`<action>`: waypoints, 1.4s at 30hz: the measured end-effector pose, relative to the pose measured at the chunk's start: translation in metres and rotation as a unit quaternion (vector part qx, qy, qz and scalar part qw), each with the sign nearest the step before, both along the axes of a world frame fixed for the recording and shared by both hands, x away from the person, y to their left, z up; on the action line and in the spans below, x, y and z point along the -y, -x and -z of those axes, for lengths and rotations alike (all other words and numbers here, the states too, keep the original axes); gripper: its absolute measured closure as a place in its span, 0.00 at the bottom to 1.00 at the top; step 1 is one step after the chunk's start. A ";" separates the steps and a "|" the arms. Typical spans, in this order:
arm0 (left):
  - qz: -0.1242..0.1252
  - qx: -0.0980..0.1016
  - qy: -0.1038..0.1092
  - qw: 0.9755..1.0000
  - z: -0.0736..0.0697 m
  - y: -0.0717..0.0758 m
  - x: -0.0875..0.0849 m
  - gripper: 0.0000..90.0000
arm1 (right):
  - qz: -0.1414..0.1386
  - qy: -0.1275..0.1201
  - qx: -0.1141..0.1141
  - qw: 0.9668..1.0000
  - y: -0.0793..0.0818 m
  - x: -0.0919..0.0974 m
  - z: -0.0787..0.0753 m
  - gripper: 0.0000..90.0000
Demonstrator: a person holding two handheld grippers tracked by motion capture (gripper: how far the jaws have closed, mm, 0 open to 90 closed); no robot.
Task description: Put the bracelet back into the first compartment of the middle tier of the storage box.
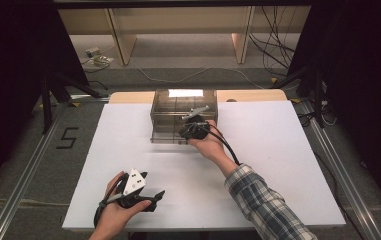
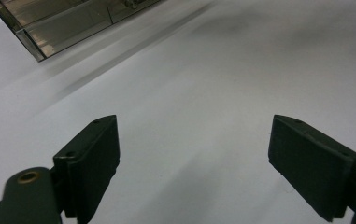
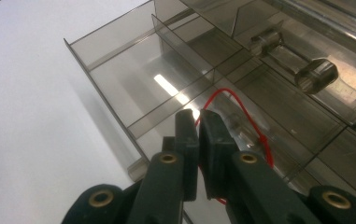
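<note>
Right claw clamped on red string over clear organizer; left claw apart; floor mark "5".

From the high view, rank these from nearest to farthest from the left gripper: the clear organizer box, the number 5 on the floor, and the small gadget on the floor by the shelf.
Measured from the left gripper:
1. Clear organizer box, up the table and slightly right.
2. Number 5, on the floor left of the table; close to the box's distance, so this order is tentative.
3. Small gadget, far back left, near the shelf.

Red cord, smoky clear organiser
</note>
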State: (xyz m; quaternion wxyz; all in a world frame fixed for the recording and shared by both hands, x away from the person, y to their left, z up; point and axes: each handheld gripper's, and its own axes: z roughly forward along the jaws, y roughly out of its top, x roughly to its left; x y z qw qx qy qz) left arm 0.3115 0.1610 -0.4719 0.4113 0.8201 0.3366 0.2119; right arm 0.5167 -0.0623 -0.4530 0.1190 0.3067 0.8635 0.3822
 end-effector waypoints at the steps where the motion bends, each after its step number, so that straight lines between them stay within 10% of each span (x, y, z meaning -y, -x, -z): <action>1: 0.000 0.000 0.000 1.000 0.000 0.000 0.000 0.19 | 0.000 0.000 0.000 1.000 0.000 0.000 0.000 0.95; 42: -0.003 -0.001 -0.001 1.000 0.001 -0.001 0.000 0.19 | 0.006 -0.021 0.003 1.000 0.035 0.028 -0.025 0.53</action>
